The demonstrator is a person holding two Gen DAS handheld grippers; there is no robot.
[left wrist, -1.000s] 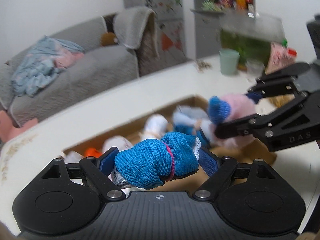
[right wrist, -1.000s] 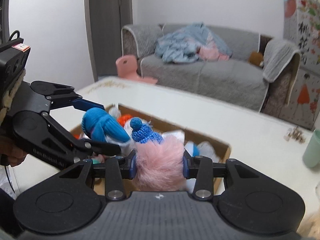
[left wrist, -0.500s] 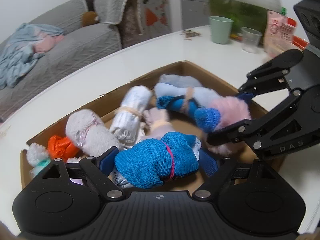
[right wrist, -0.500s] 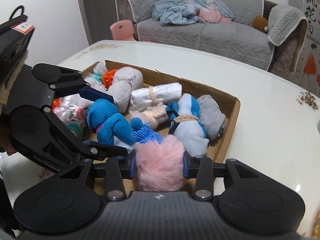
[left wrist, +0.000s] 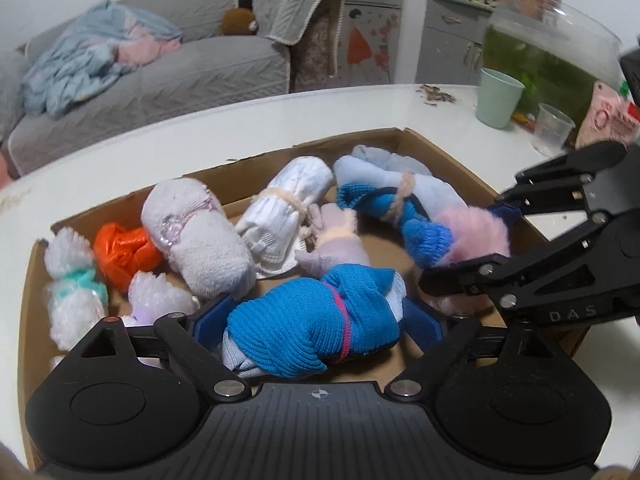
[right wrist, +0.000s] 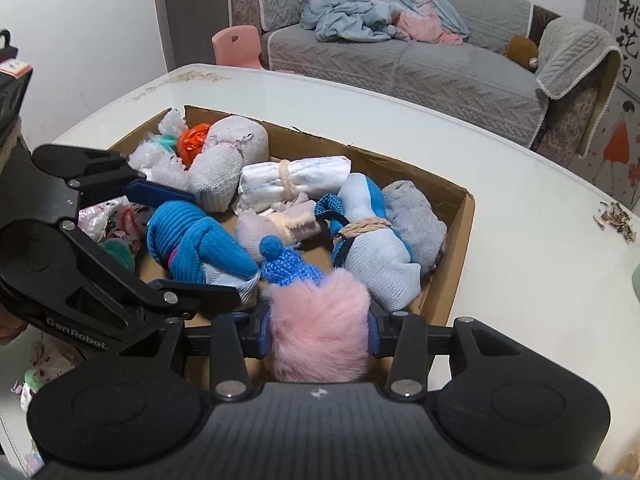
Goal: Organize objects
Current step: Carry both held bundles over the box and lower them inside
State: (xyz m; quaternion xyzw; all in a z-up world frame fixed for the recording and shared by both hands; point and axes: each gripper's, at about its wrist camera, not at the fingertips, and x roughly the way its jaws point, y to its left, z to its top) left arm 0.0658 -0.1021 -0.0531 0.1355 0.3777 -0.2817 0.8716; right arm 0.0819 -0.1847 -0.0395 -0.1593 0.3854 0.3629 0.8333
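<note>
Squarely between the blue pads of the left gripper (left wrist: 316, 322) sits a blue knit sock bundle (left wrist: 312, 328), bound by a pink band; the jaws are closed onto its two ends and carry it just above the near part of the cardboard box (left wrist: 472, 178). The right gripper (right wrist: 318, 330) is likewise clamped on a pink fluffy bundle (right wrist: 318, 330) topped with a small blue knit cap (right wrist: 286, 266), held over the box's near edge beside the left gripper's load. Past both, inside the box, lie a white rolled sock tied with cream yarn (left wrist: 290, 206), a pale blue and blue tied bundle (right wrist: 368, 236), a grey-white rolled sock (left wrist: 196, 238) and an orange bundle (left wrist: 126, 250). Around the box is a white table (right wrist: 520, 216), with a green cup (left wrist: 498, 98) farther off.
</note>
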